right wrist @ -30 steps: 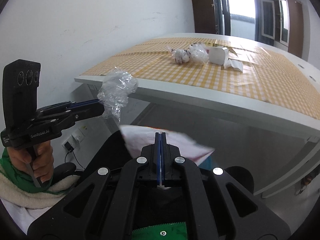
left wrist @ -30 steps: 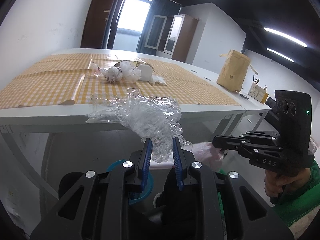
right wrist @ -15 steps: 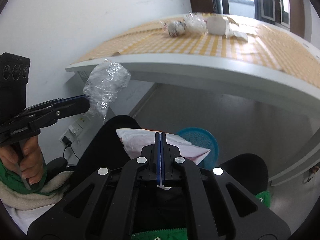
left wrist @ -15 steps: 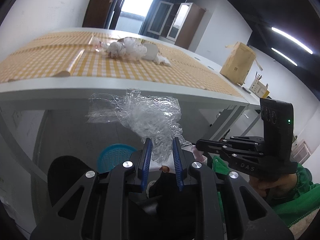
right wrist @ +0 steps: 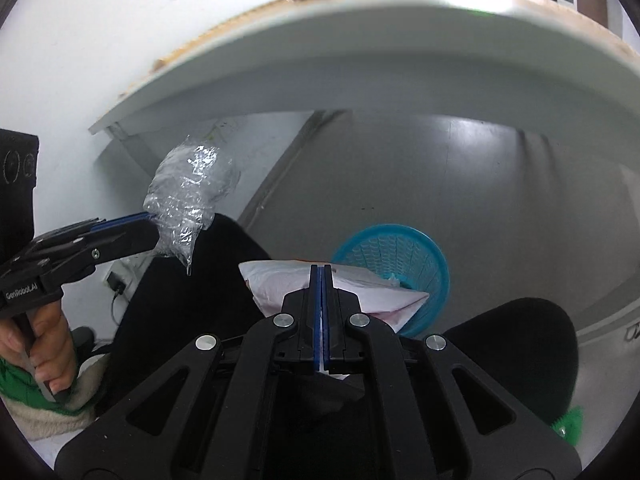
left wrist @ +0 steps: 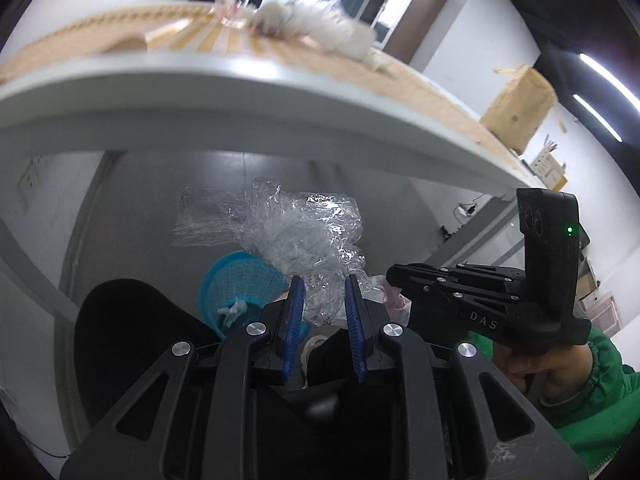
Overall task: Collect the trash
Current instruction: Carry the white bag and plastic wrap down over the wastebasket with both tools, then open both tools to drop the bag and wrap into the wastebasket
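Observation:
My left gripper (left wrist: 322, 284) is shut on a crumpled wad of clear plastic film (left wrist: 296, 236), which bulges out ahead of the blue pads. It shows at the left of the right wrist view as well, the left gripper (right wrist: 148, 224) with the film (right wrist: 188, 188) at its tips. My right gripper (right wrist: 321, 268) is shut flat on a white, pinkish paper wrapper (right wrist: 276, 284). A blue mesh basket (right wrist: 400, 252) stands on the floor just beyond the wrapper. The same basket (left wrist: 240, 280) lies below and left of the film, with a scrap inside.
The white table edge (left wrist: 240, 92) arches overhead, with more white trash (left wrist: 304, 28) and a brown paper bag (left wrist: 516, 108) on top. The person's black-clad knees (right wrist: 512, 344) flank the basket. Grey floor (right wrist: 460, 176) stretches under the table.
Both grippers have sunk from tabletop height to below the table edge and tilted down. The blue basket has come into full view. Both grips are unchanged.

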Demonstrator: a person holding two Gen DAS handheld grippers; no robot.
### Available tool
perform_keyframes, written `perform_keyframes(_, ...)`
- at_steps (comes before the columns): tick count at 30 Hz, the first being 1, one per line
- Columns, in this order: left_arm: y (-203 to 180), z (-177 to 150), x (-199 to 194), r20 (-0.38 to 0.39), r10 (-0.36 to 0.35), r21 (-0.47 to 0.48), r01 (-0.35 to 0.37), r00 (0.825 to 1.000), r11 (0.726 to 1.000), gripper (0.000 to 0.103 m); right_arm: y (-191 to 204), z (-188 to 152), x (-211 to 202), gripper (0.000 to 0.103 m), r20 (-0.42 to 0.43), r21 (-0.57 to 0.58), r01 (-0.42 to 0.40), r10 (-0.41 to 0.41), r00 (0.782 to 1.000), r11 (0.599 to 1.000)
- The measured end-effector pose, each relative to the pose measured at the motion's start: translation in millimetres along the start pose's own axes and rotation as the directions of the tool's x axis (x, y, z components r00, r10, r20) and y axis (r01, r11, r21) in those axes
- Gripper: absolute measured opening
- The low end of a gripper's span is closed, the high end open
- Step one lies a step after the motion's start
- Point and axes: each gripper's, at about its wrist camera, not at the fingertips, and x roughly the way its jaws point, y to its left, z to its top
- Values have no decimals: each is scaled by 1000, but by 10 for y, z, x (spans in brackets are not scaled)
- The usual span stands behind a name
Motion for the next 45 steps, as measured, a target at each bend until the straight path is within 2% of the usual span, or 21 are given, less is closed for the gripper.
perform_keyframes(7, 249, 26, 527, -89, -6, -63, 0, 996, 998, 20, -218, 38, 530, 0, -64, 34, 16, -14, 998, 999)
perform_keyframes(12, 470, 130, 864, -144, 30, -109, -46, 989, 993, 20, -347, 52, 864, 0, -99, 48, 23, -18, 995, 999)
perform_keyframes(15, 544, 158, 1039, -171, 20, -143, -45, 985, 989, 20, -402, 64, 1048, 0, -120, 51, 40, -33, 992, 998)
perform_keyframes(20, 639, 180, 1310, -200, 31, -134, -58, 979, 989, 20, -538, 71, 1382, 0, -156, 66, 70, -59, 986, 995)
perform_keyframes(24, 736, 193, 1563, -227, 22, -152, -58, 974, 987, 19, -680, 64, 1691, 0, -214, 136, 76, -46, 976, 988)
perform_keyframes(28, 838, 209, 1836, -270, 4, -205, -62, 963, 977, 19, -791, 122, 2000, 0, -242, 147, 92, -55, 969, 985)
perform_keyframes(32, 972, 216, 2141, -338, 1, -259, -94, 941, 961, 19, -1012, 121, 2347, 0, -328, 208, 124, -50, 943, 970)
perform_keyframes(35, 1035, 258, 2333, -357, -10, -290, -101, 934, 952, 19, -1103, 117, 2513, 0, -358, 239, 139, -47, 933, 961)
perform_keyframes(40, 1047, 220, 2582, -424, 14, -277, -144, 905, 950, 19, -1242, 90, 2712, 0, -392, 267, 166, -51, 918, 949)
perform_keyframes(45, 1010, 223, 2576, -428, 26, -251, -146, 903, 957, 20, -1384, 51, 2790, 0, -423, 310, 179, -33, 906, 934)
